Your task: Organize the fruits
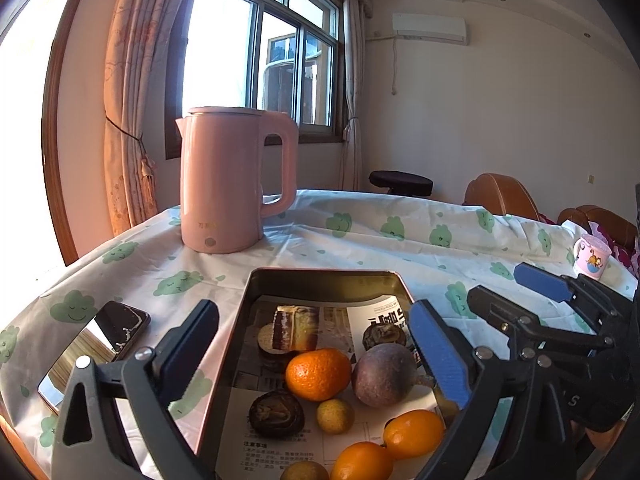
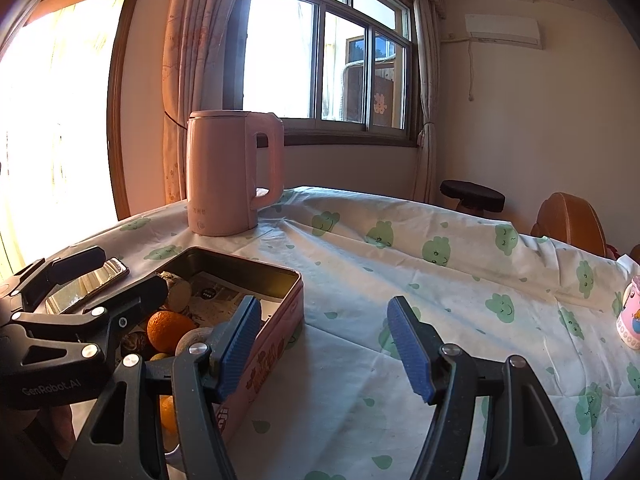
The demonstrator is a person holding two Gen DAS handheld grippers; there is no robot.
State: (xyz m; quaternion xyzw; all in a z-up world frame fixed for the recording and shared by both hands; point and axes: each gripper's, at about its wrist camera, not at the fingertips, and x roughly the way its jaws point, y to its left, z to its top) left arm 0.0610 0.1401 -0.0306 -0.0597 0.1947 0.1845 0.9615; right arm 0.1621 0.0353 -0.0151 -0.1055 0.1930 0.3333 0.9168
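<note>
- Left gripper (image 1: pixel 316 354): jaws spread wide, nothing held. They straddle the near part of the tin box (image 1: pixel 326 280); its pink left wall runs just inside the left finger.
- Between those jaws, in the box on printed paper: orange (image 1: pixel 318 374), purple passion fruit (image 1: pixel 383 374) touching it on the right and close to the right pad, small green-yellow fruit (image 1: pixel 335 416) nearer, two kumquats (image 1: pixel 414 433) nearest.
- Right gripper (image 2: pixel 326 346): jaws about half open, empty, over bare tablecloth. Left pad sits at the box's right wall; open cloth lies ahead and to the right.
- Left of the left jaws: phone (image 1: pixel 120 326) lying on a mirror-like lid (image 1: pixel 76 356), close to the table edge.
- Left view alone shows the fruit layout; right view shows only the orange and a pale fruit, partly hidden behind gripper parts, plus the box's decorated outer side.
- Beyond the box: pink kettle (image 1: pixel 224 180) upright near the far edge. Far right: cartoon mug (image 1: pixel 592 256) by the table's edge.
</note>
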